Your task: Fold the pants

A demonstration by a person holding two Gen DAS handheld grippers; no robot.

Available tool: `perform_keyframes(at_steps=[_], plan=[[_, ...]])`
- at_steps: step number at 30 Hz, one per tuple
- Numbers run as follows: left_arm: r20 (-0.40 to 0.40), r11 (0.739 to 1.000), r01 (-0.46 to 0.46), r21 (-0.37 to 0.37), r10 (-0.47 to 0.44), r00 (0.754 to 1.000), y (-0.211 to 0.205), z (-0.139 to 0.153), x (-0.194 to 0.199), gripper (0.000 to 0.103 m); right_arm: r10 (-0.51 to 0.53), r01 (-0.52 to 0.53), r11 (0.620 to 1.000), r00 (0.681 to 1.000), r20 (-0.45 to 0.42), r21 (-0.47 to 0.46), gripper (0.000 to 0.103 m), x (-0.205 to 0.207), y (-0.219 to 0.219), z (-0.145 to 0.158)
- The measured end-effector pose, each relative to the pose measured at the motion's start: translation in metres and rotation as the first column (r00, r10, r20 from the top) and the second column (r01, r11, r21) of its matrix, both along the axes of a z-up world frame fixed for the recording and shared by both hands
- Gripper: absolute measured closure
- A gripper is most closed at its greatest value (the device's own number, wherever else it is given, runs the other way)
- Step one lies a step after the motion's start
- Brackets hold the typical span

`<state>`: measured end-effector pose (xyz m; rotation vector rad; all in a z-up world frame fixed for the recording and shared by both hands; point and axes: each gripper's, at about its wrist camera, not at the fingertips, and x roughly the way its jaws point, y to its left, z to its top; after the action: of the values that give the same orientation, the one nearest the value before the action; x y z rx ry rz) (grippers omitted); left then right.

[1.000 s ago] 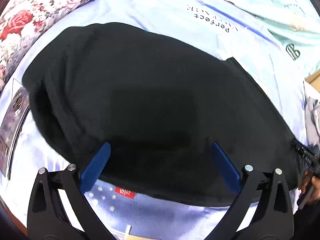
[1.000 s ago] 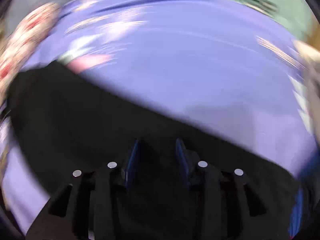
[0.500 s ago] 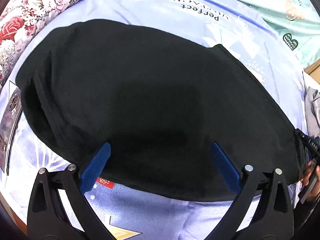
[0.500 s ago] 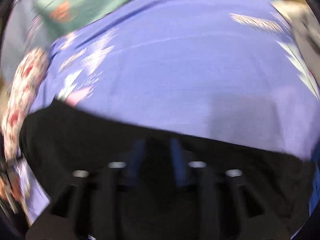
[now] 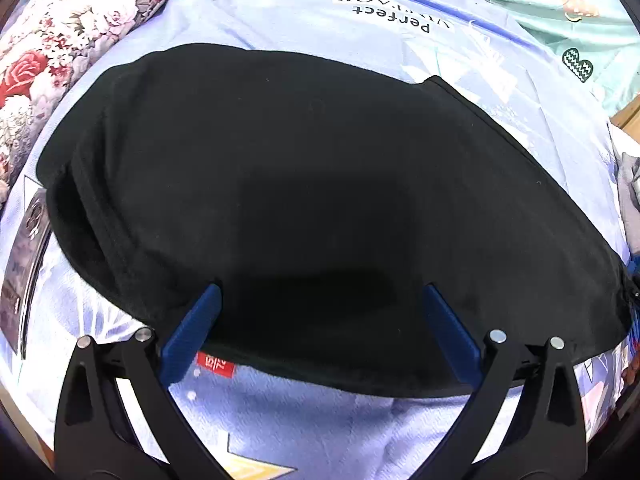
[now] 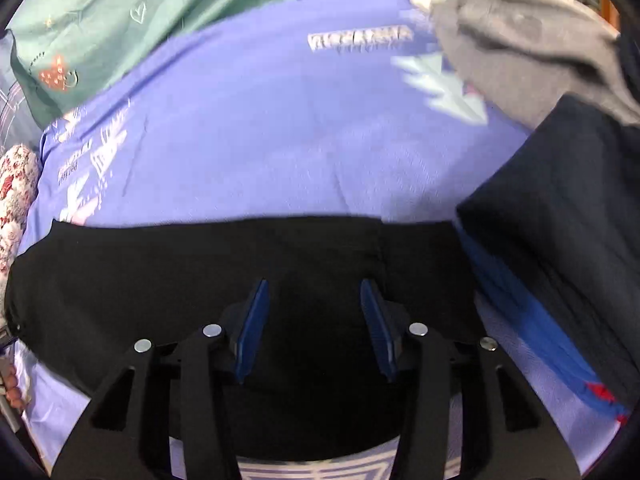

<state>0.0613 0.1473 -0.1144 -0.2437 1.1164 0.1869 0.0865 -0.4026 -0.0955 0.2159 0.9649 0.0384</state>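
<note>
The black pants (image 5: 312,200) lie folded into a broad flat shape on a light blue printed bedsheet (image 5: 320,420). My left gripper (image 5: 318,300) is wide open, its blue fingertips over the pants' near edge, holding nothing. In the right wrist view the pants (image 6: 140,272) fill the lower half. My right gripper (image 6: 314,300) hovers over them with its blue pads apart and nothing between them. The far right end of the pants is hidden at the left view's edge.
A floral quilt (image 5: 60,40) lies at the upper left and a teal sheet (image 5: 560,12) at the upper right. A dark navy garment with a blue stripe (image 6: 560,260) and a grey garment (image 6: 520,40) lie to the right. A red label (image 5: 216,364) shows on the sheet.
The right gripper has swung to the right over the pants and its pads have spread apart. The left gripper stays open and has shifted only slightly.
</note>
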Motion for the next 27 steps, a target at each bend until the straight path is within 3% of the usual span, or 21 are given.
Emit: perform_keyframes(at_steps=[2, 4, 5, 6, 8, 9, 11, 12, 14, 15, 16, 18, 19, 20, 21, 22, 23, 25, 27], plan=[[-0.002, 1.0, -0.007, 0.003, 0.007, 1.0, -0.002, 0.001, 0.0, 0.002, 0.15, -0.15, 0.989, 0.988, 0.038, 0.013, 0.053, -0.004, 0.028, 0.009], [-0.006, 1.0, -0.02, 0.001, 0.02, 1.0, -0.001, 0.001, 0.002, 0.002, 0.23, -0.23, 0.973, 0.973, 0.002, 0.016, 0.05, 0.002, 0.041, 0.0], [-0.004, 1.0, -0.026, -0.003, 0.026, 1.0, 0.0, 0.001, 0.001, 0.002, 0.201, -0.202, 0.979, 0.979, -0.029, -0.023, 0.051, 0.004, 0.036, -0.006], [0.001, 0.999, -0.029, -0.013, 0.03, 1.0, 0.002, 0.001, 0.001, 0.002, 0.105, -0.11, 0.988, 0.993, -0.057, -0.11, 0.049, 0.012, 0.03, -0.015], [0.018, 0.999, -0.024, -0.027, 0.025, 1.0, 0.005, -0.001, 0.006, 0.002, -0.012, 0.011, 0.999, 0.999, -0.032, -0.032, 0.05, 0.013, 0.006, -0.013], [0.025, 0.999, -0.022, -0.032, 0.023, 0.999, 0.006, -0.002, 0.006, 0.002, -0.091, 0.091, 0.995, 0.996, -0.007, -0.027, 0.055, 0.011, -0.005, -0.008], [0.029, 0.999, -0.026, -0.035, 0.027, 0.999, 0.006, -0.001, 0.005, 0.002, -0.121, 0.124, 0.989, 0.992, 0.036, -0.076, 0.055, 0.004, 0.001, 0.0], [0.024, 0.999, -0.028, -0.031, 0.029, 0.999, 0.005, 0.0, 0.006, 0.002, -0.089, 0.092, 0.993, 0.995, 0.044, -0.073, 0.054, 0.0, 0.01, 0.003], [0.012, 1.0, -0.028, -0.013, 0.028, 1.0, 0.003, -0.001, 0.008, 0.002, 0.076, -0.076, 0.99, 0.997, 0.004, 0.119, 0.052, -0.003, 0.028, -0.001], [0.008, 1.0, -0.028, -0.003, 0.028, 1.0, 0.001, -0.002, 0.009, 0.002, 0.162, -0.149, 0.959, 0.986, -0.033, 0.24, 0.05, -0.006, 0.031, -0.008], [0.003, 1.0, -0.028, 0.01, 0.028, 1.0, -0.001, -0.003, 0.009, 0.002, 0.193, -0.174, 0.953, 0.98, -0.055, 0.247, 0.05, -0.008, 0.034, -0.014], [0.002, 0.999, -0.026, 0.027, 0.026, 1.0, -0.003, -0.004, 0.01, 0.002, 0.162, -0.159, 0.983, 0.986, -0.03, 0.092, 0.05, -0.011, 0.039, -0.012], [0.003, 0.999, -0.022, 0.035, 0.022, 1.0, -0.004, -0.004, 0.009, 0.002, 0.145, -0.142, 0.985, 0.989, -0.028, 0.096, 0.05, -0.012, 0.034, -0.011], [0.005, 0.999, -0.018, 0.042, 0.018, 1.0, -0.005, -0.004, 0.009, 0.002, 0.11, -0.108, 0.991, 0.994, -0.024, 0.075, 0.05, -0.017, 0.031, -0.009], [0.006, 0.999, -0.017, 0.044, 0.016, 1.0, -0.005, -0.004, 0.009, 0.002, 0.02, -0.021, 0.999, 1.0, -0.016, -0.046, 0.049, -0.018, 0.026, -0.005], [0.009, 0.999, -0.013, 0.046, 0.013, 1.0, -0.005, -0.004, 0.008, 0.002, -0.015, 0.015, 0.996, 1.0, -0.004, -0.092, 0.047, -0.02, 0.022, -0.002], [0.01, 0.999, -0.011, 0.048, 0.011, 1.0, -0.005, -0.004, 0.008, 0.002, 0.002, -0.002, 0.998, 1.0, -0.001, -0.058, 0.046, -0.02, 0.021, -0.001], [0.009, 0.999, -0.006, 0.054, 0.006, 1.0, -0.006, -0.004, 0.008, 0.002, 0.093, -0.089, 0.988, 0.995, -0.025, 0.125, 0.045, -0.022, 0.016, -0.002], [0.005, 0.998, -0.003, 0.057, 0.002, 1.0, -0.005, -0.004, 0.008, 0.002, 0.113, -0.104, 0.981, 0.993, -0.044, 0.166, 0.045, -0.019, 0.019, -0.004]])
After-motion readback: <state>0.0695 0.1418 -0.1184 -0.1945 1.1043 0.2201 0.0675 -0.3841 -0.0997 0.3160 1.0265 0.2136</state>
